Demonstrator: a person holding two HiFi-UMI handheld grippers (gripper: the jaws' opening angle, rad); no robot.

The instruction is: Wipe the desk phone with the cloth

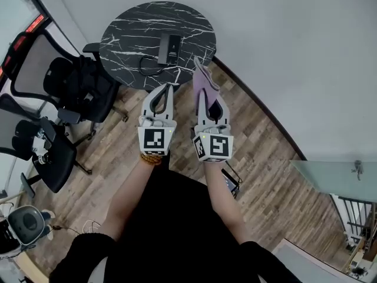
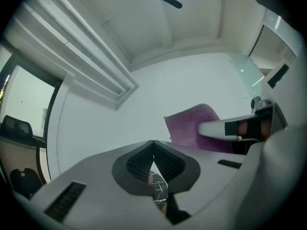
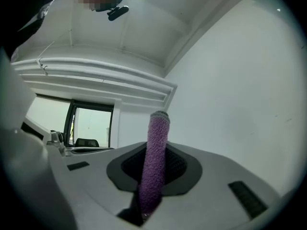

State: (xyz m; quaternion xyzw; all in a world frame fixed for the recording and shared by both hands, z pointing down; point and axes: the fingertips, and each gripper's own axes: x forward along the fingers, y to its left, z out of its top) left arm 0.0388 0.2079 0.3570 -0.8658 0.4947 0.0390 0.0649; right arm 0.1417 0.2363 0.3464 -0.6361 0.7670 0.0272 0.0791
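Head view. The desk phone (image 1: 169, 48) lies near the centre of the round black marble worktop (image 1: 123, 34). Its long axis runs from the near edge towards the far edge, and a cord (image 1: 150, 68) loops off its near end. Bare marble lies left of the phone and beyond it. The far and right edges stand close to the wall, and office chairs (image 1: 76, 81) crowd the left edge.

The right hand-held gripper (image 1: 211, 102) is clamped on the purple cloth (image 1: 204, 81), held over the wooden floor (image 1: 265, 175). The cloth stands edge-on between the jaws (image 3: 156, 143), its free end pointing towards the worktop's near-right edge, apart from the phone. The left hand-held gripper (image 1: 169, 88) has its jaws together on nothing.
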